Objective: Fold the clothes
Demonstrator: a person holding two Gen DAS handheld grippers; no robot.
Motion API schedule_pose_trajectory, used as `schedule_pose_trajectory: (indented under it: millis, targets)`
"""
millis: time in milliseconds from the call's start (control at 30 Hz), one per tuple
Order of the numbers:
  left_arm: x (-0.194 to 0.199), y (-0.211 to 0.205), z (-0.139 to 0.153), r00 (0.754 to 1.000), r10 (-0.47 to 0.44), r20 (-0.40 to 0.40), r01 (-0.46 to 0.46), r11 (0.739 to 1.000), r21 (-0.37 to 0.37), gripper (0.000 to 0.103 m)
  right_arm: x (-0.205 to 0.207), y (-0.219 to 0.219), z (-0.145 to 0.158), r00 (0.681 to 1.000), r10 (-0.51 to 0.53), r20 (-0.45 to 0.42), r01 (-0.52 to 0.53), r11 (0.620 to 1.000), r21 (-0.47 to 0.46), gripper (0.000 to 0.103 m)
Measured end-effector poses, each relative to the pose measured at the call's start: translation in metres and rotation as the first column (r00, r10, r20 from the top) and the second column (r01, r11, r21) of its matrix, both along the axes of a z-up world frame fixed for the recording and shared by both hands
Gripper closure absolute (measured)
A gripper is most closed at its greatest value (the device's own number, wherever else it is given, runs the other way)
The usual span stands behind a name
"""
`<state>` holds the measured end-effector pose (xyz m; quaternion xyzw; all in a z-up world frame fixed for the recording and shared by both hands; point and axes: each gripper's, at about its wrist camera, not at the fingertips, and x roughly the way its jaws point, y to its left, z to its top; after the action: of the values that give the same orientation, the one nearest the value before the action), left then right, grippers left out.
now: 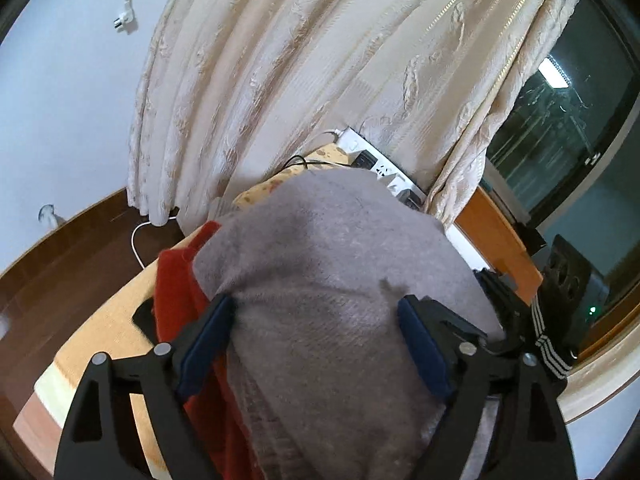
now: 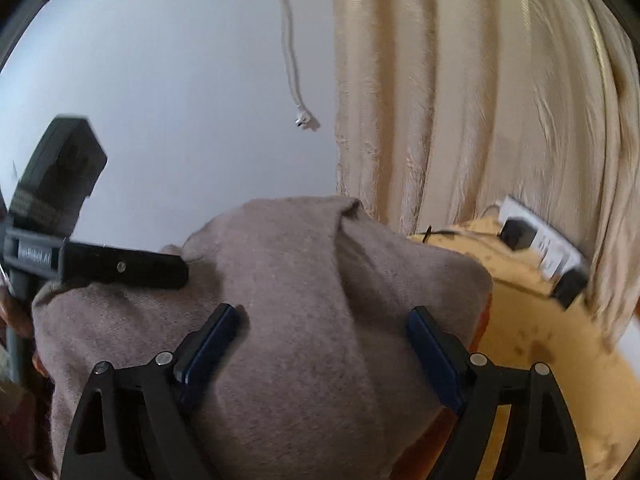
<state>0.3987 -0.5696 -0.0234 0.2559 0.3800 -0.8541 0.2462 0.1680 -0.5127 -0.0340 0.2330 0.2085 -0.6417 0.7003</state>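
Lying lengthwise away, grey sweater between spread fingers.

One label shows up in the right wrist view: pale lettering on the grey bar of the other hand-held gripper at the left edge, ending in "Robot AI", its first letters too blurred to make out. In the left wrist view, nothing legible anywhere.

A cream curtain hangs behind a white power strip on the yellow-covered table
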Motion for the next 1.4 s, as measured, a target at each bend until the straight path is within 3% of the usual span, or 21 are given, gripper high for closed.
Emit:
schedule_pose_trajectory:
  millis: [200,300,500,567,667,767,833,933,1000,1100,1267,1400]
  targets:
    - [0.014,-0.006,0.004,1.0,-0.006,-0.021,0.007,0.997,0.073,0.015,0.003,-0.004,0.004,1.0,-0.013,-0.01,0.013,1.0,-0.005,0.014]
    - [0.028,-0.004,0.01,1.0,-0.006,-0.028,0.009,0.994,0.11,0.015,0.008,0.02,0.007,1.0,-0.018,-0.022,0.017,0.999,-0.034,0.014]
    - [0.044,0.023,0.05,1.0,-0.005,0.014,0.006,0.998,-0.065,0.015,0.047,0.084,0.032,0.983,-0.049,-0.176,0.011,0.977,-0.211,0.014]
    - [0.044,0.034,0.066,1.0,-0.018,0.004,0.018,0.992,-0.122,0.015,0.058,0.101,0.034,0.982,-0.042,-0.182,-0.005,0.969,-0.248,0.014]
    - [0.029,0.052,0.078,0.996,-0.085,-0.01,0.082,0.98,-0.183,0.015,0.081,0.12,0.038,0.983,0.003,-0.186,-0.053,0.962,-0.267,0.014]
    - [0.005,0.066,0.079,0.985,-0.171,0.002,0.167,0.96,-0.224,0.015,0.106,0.115,0.026,0.96,0.028,-0.279,-0.091,0.972,-0.216,0.014]
    - [-0.013,0.061,0.062,0.983,-0.17,0.066,0.18,0.962,-0.204,0.015,0.113,0.11,0.011,0.94,0.018,-0.341,-0.079,0.983,-0.167,0.014]
    - [-0.019,0.039,0.033,0.984,-0.096,0.149,0.123,0.976,-0.181,0.015,0.116,0.107,-0.014,0.907,0.006,-0.421,-0.065,0.99,-0.126,0.012]
    - [-0.015,0.027,0.024,0.989,-0.081,0.126,0.101,0.983,-0.156,0.014,0.114,0.109,-0.029,0.88,0.016,-0.474,-0.092,0.986,-0.137,0.012]
    - [-0.011,0.013,0.016,0.993,-0.045,0.113,0.06,0.989,-0.138,0.014,0.108,0.106,-0.04,0.869,0.012,-0.495,-0.107,0.98,-0.165,0.011]
    - [0.0,0.015,0.02,0.996,-0.042,0.08,0.051,0.992,-0.112,0.014,0.105,0.099,-0.037,0.886,0.015,-0.463,-0.108,0.979,-0.174,0.005]
    - [0.024,0.032,0.042,0.999,-0.032,0.036,0.036,0.992,-0.118,0.014,0.109,0.116,-0.018,0.911,0.007,-0.413,-0.101,0.973,-0.207,0.005]
